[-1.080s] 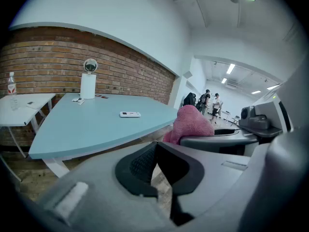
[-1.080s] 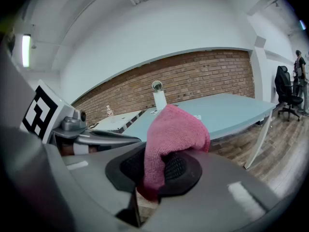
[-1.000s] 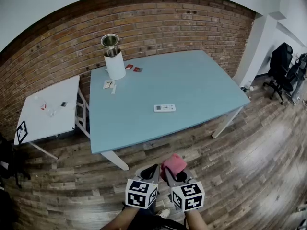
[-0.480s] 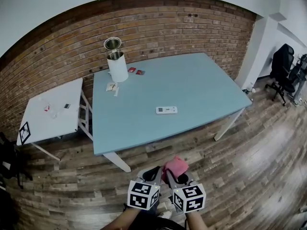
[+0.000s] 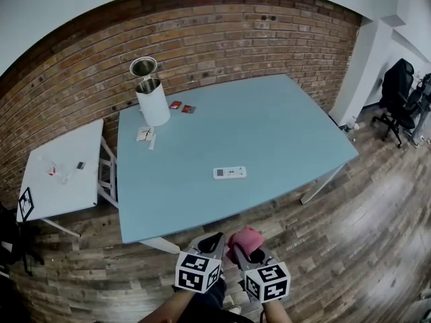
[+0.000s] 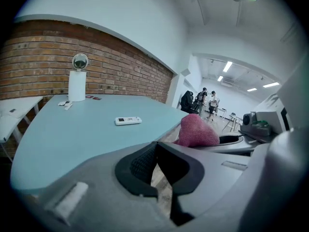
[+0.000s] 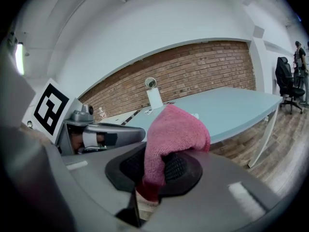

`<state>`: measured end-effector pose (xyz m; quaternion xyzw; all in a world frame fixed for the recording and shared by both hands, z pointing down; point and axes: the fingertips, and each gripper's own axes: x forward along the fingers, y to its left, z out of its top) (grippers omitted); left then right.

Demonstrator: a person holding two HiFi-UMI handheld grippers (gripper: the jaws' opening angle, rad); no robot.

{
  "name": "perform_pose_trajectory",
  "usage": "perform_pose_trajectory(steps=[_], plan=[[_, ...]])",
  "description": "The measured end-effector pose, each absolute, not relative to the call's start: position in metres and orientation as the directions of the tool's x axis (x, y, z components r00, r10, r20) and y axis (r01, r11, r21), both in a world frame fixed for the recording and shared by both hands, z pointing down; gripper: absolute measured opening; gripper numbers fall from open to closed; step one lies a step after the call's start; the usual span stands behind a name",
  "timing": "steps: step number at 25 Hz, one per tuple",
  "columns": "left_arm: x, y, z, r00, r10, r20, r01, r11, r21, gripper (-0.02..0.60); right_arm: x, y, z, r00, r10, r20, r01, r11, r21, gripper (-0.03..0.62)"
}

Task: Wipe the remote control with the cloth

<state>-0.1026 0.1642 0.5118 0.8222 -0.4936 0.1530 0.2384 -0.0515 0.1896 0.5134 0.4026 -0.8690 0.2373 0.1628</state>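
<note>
Against a second ago, the red brick wall (image 5: 202, 39) and the wooden plank floor (image 5: 350, 247) sit much as they did, but the large light blue rectangular table (image 5: 283, 126) has drawn nearer in the head view, and its near edge now lies just ahead of both grippers. The small white side table (image 5: 60, 173) stands to its left, apart from it, and a black office chair (image 5: 397, 86) stands far off at the right. A white cylindrical canister with an open metal lid (image 5: 152, 99) stands upright at the table's far left corner, well apart from the task's thing. The left gripper (image 6: 154, 151) has its jaws pressed together on nothing, as before. The right gripper (image 5: 241, 249), just beside it, still clamps the bunched pink cloth (image 7: 176, 127), which stands up out of its jaws. The flat white remote control (image 5: 229, 173) lies near the middle of the table towards the near edge, ahead of the grippers and untouched. Two small red cards (image 5: 182, 106) and some white slips (image 5: 146, 134) lie by the canister.
</note>
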Motion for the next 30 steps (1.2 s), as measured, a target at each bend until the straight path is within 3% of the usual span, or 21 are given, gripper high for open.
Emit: perform_pose_trajectory(steps=[10,17,20,30], plan=[[-0.112,0.046,0.516,0.478,-0.689,0.545,-0.828,-0.561,0.017,0.003,-0.043,0.092,0.517,-0.563,-0.647,0.514,-0.824,0.493,-0.281,0.063],[-0.115,-0.009,0.529,0.506,-0.618,0.601,-0.734,-0.675,-0.076,0.062,-0.050,0.049,0.515,-0.521,-0.659,0.543,-0.850,0.463,-0.252,0.063],[-0.113,-0.027,0.542,0.505,-0.558,0.658,-0.658,-0.743,-0.124,0.114,-0.048,0.036,0.514,-0.496,-0.672,0.550,-0.864,0.444,-0.237,0.063],[-0.102,-0.069,0.582,0.450,-0.408,0.794,-0.419,-0.882,-0.215,0.201,-0.027,0.012,0.517,-0.440,-0.706,0.555,-0.897,0.379,-0.228,0.063]])
